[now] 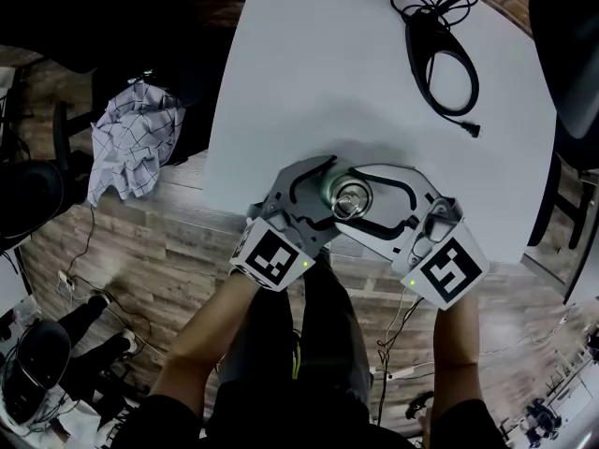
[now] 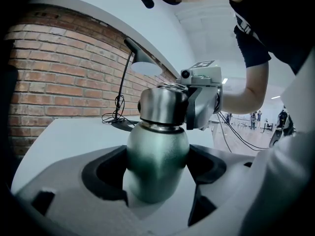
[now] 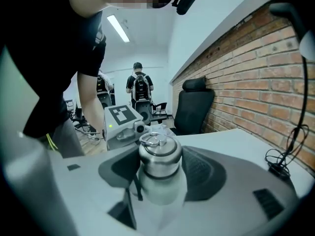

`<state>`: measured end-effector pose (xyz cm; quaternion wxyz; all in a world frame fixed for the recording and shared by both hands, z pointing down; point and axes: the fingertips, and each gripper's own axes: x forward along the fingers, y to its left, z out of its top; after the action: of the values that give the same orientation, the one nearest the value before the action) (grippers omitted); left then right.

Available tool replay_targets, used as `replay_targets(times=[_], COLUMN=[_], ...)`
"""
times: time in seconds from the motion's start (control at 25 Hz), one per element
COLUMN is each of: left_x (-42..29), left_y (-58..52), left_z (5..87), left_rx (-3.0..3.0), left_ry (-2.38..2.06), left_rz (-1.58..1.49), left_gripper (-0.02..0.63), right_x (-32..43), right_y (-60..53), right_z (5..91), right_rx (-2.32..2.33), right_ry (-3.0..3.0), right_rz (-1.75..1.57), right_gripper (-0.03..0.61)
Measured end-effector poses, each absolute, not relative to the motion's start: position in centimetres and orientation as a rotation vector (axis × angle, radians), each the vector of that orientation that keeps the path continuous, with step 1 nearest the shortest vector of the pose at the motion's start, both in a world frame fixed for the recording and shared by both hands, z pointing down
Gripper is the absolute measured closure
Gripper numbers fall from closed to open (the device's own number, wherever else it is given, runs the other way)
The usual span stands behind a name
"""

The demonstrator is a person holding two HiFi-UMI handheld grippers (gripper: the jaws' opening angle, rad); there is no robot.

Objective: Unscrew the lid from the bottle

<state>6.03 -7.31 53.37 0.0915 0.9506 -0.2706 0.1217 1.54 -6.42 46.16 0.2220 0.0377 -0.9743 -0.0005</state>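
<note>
In the left gripper view, the rounded grey-green metal bottle (image 2: 157, 146) loses its base behind the white body of the left gripper (image 2: 156, 176). The head view shows only the round silver steel lid (image 1: 351, 197). That gripper and the right gripper (image 3: 158, 171) cover the bottle below the lid. The right gripper view blurs the bottle's lower part. The black desk lamp (image 1: 421, 37) has its arm cut off by the head view's top edge. Distant people (image 2: 256, 118) are too small to make out.

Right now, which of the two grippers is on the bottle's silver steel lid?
The right gripper: its jaws hold the ringed silver steel lid; the left gripper clamps the green metal bottle body below.
</note>
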Motion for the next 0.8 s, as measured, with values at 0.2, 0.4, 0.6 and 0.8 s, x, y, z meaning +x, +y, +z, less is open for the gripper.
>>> replay_targets(times=[0.2,0.4,0.6,0.8], left_x=[6.1,6.2,6.2,6.1], left_y=[-7.4,-7.8,-7.8,-7.6], left_z=[53.3,52.7,52.7,53.0], left_rx=[2.842,2.844,2.851,2.84], left_ry=[-0.806,-0.815,-0.81,-0.813], left_rz=[0.357,0.353,0.355,0.359], left_gripper=[0.252,0.251,0.251,0.252], right_x=[1.8,3.5,3.9,3.2], right_y=[-6.7,-6.4,-7.1,-7.5], right_z=[46.0,45.9,44.5,44.7], right_rx=[0.168,0.361,0.857,1.211], right_ry=[-2.688,-2.701,-2.779,-2.72], right_rz=[-0.035,0.081,0.192,0.186], right_gripper=[0.299,0.29,0.291,0.291])
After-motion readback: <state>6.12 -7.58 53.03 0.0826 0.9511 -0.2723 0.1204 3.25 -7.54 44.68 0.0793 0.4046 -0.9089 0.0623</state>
